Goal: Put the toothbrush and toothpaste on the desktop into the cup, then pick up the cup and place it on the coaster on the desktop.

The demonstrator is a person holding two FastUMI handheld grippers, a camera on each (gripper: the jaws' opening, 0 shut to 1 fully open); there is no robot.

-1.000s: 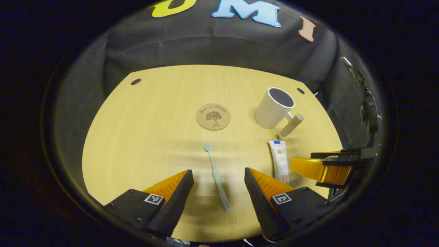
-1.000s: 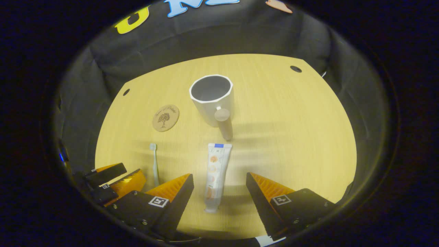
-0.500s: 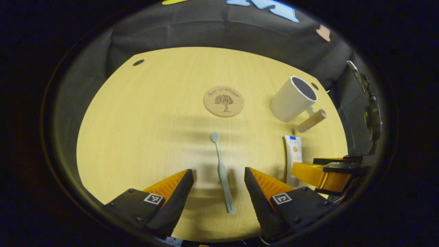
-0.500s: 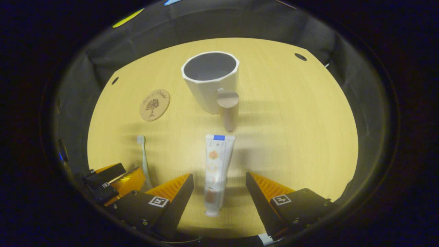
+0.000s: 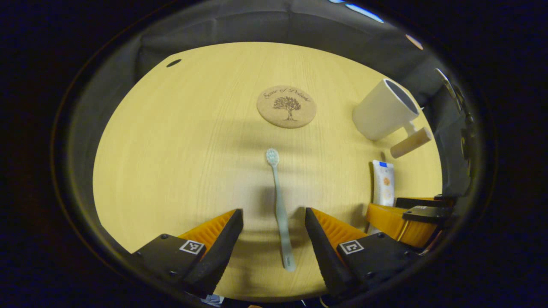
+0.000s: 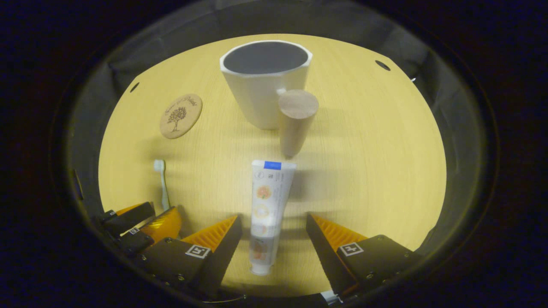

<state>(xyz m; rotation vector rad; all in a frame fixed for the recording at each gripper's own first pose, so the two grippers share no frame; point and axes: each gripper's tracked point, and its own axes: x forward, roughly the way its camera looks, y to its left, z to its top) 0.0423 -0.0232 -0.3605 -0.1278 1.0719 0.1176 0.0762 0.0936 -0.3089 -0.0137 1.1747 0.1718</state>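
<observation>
A pale wooden table (image 5: 180, 141) with small dark holes (image 5: 173, 63) stands before black cloth (image 5: 257, 21).

This is a recording booth set up as a staged household corner, not a lived-in home. A pale, wood-grain counter (image 5: 180, 141) with round cable holes stands closed in on all sides by black cloth walls (image 5: 257, 25). The few props on it are bathroom things laid out tidily: a white faceted cup with a wooden peg handle (image 6: 265, 90), a round cork coaster printed with a tree (image 5: 286, 106), a pale toothbrush (image 5: 279, 205) and a white toothpaste tube (image 6: 267, 205).
</observation>
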